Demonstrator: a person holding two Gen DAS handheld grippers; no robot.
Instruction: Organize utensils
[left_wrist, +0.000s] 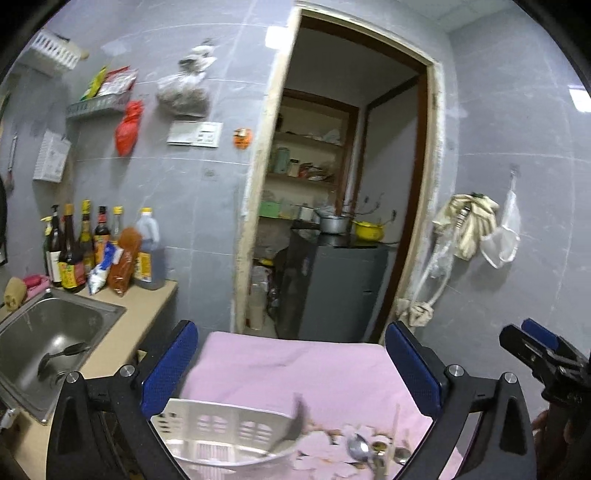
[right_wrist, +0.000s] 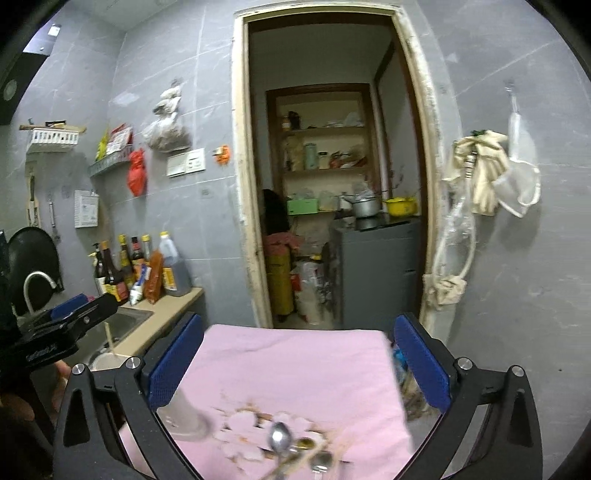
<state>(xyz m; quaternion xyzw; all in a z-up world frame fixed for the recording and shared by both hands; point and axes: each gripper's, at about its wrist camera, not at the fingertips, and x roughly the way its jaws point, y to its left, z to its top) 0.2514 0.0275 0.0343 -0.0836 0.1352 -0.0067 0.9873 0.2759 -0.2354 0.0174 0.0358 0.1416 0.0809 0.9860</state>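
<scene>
Jaws of left gripper (left_wrist: 291, 373) and right gripper (right_wrist: 299, 365) spread wide, empty, above pink cloth (right_wrist: 291, 373); spoons (right_wrist: 280, 441) on cloth; white basket (left_wrist: 225, 428) beside spoons.

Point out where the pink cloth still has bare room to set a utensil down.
The far half of the pink cloth, toward the doorway, is bare. The near edge is crowded: spoons and the white basket.
</scene>
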